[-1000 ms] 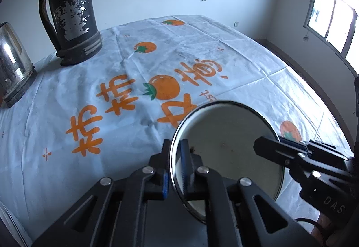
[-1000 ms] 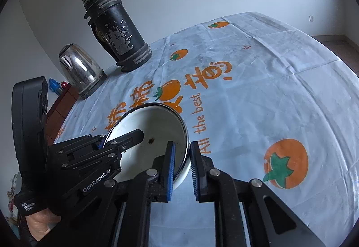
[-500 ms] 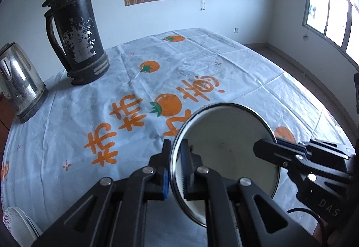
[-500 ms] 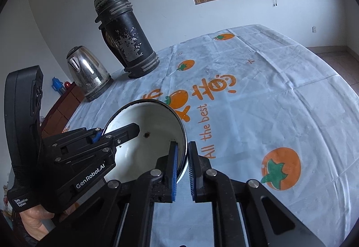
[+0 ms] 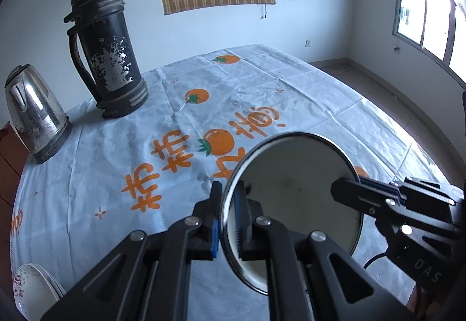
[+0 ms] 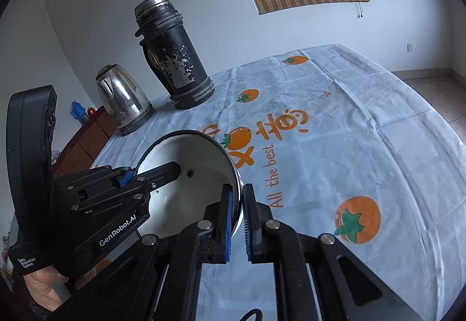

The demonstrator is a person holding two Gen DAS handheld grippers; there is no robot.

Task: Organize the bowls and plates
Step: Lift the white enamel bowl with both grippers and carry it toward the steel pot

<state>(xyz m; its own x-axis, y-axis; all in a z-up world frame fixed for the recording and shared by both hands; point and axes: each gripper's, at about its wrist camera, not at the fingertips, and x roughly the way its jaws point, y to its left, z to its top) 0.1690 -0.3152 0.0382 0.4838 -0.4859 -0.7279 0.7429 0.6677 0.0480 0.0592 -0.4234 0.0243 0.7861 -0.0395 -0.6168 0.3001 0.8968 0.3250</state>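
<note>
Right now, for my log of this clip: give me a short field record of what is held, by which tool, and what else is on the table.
held item: white enamel bowl, lifted above the tablecloth
left tool: shut on the bowl's rim, one finger inside, one outside
right tool: shut on the opposite rim
bowl state: empty, small dark chip inside
other dishes: white plates at the near left table edge
far left of table: black thermos flask, steel electric kettle

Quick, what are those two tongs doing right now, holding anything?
Left tongs: closed on the rim of the white bowl.
Right tongs: closed on the opposite rim of the same bowl.
</note>
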